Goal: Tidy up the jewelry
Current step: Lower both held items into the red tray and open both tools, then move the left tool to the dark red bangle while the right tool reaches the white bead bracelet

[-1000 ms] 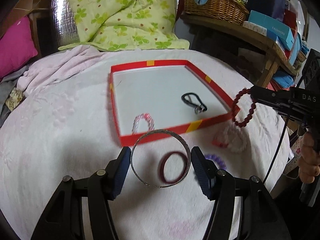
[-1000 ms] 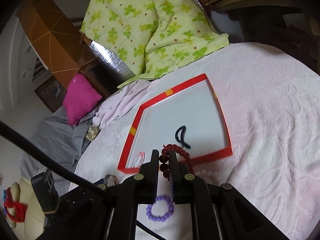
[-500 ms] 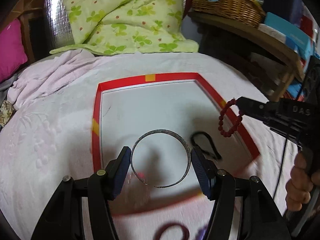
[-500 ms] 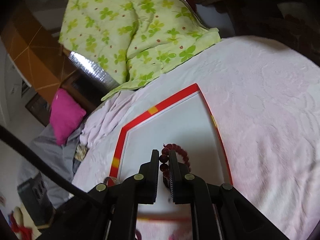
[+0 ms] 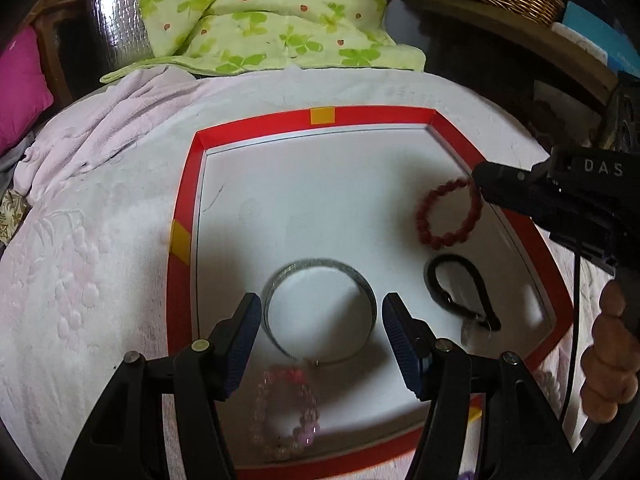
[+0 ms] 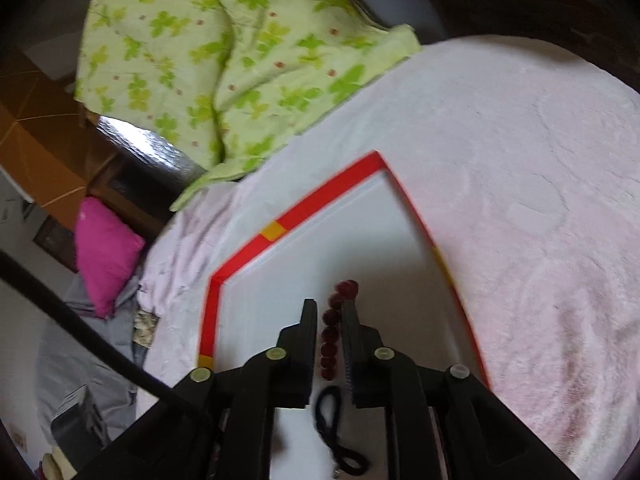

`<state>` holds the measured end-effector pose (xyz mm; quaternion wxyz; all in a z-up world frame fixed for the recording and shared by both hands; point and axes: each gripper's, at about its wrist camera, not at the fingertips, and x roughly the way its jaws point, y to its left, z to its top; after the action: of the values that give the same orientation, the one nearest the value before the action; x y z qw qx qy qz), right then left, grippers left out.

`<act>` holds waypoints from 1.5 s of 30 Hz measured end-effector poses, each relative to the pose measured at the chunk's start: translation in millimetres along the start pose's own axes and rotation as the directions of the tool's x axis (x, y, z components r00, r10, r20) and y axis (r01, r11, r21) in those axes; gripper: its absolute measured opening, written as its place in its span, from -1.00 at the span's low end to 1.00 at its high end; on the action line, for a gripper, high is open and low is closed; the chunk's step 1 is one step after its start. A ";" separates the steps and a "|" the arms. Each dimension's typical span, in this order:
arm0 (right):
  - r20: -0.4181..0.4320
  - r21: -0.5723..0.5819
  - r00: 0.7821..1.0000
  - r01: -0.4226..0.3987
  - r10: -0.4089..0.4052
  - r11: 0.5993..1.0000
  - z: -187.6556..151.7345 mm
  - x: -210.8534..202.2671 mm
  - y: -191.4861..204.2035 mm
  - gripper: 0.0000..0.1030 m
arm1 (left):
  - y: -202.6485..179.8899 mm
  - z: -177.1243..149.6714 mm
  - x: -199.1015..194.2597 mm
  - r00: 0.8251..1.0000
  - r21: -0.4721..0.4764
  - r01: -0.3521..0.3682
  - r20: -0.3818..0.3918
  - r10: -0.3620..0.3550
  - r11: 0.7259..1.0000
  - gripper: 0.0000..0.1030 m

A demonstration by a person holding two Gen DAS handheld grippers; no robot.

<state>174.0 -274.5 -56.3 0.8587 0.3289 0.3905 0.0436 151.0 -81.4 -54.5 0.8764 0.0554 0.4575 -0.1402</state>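
The left tongs (image 5: pixel 322 322) stand wide around the silver bangle (image 5: pixel 320 314) over the red-rimmed tray (image 5: pixel 182 216) — whether the pads touch it is unclear. The right tongs (image 6: pixel 330 322) stand narrowly parted, red bead bracelet (image 6: pixel 334 322) between them — grip unclear.

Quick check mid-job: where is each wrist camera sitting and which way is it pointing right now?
Left wrist: behind the left gripper, looking down into the red tray; silver bangle between its open fingers; right gripper and hand at the right edge.
Right wrist: behind the right gripper, above the tray's right side, facing the green quilt; red bead bracelet between its fingers.
Shared: tray, red bead bracelet, black cord.
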 end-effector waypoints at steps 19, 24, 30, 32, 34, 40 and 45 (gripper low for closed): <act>0.033 -0.189 0.997 0.077 -0.072 0.979 -63.9 -108.1 7.7 -0.34 | -9.4 -84.1 -105.6 0.980 0.102 -0.147 0.152 0.130 0.984 0.34; 0.011 -0.182 0.998 0.061 -0.060 0.981 -101.1 -137.8 -5.7 -0.34 | -3.4 -104.1 -129.5 0.976 0.060 -0.141 0.177 0.129 0.988 0.34; -0.013 -0.188 0.998 0.056 -0.059 0.981 -125.1 -152.6 -15.0 -0.34 | 3.4 -117.8 -139.0 0.975 0.034 -0.144 0.178 0.136 0.989 0.35; -0.018 -0.185 0.998 0.059 -0.063 0.981 -124.7 -150.4 -16.1 -0.34 | 5.1 -118.0 -139.2 0.975 0.031 -0.145 0.176 0.137 0.989 0.35; -0.026 -0.176 0.998 0.053 -0.059 0.983 -123.5 -146.4 -17.3 -0.34 | 5.4 -118.1 -139.5 0.974 0.033 -0.147 0.179 0.139 0.989 0.35; -0.051 -0.178 0.998 0.024 -0.034 0.984 -121.0 -135.7 -10.7 -0.34 | 8.4 -116.8 -137.6 0.975 0.038 -0.146 0.174 0.137 0.989 0.35; -0.065 -0.189 0.998 0.003 -0.015 0.982 -122.7 -131.6 -4.7 -0.34 | 8.3 -116.5 -133.2 0.975 0.051 -0.160 0.164 0.150 0.986 0.35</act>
<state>-3.6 -256.7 -33.3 0.8730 0.2425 0.4141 0.0874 -10.3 -21.2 -12.9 0.9163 0.1074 0.3752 -0.0900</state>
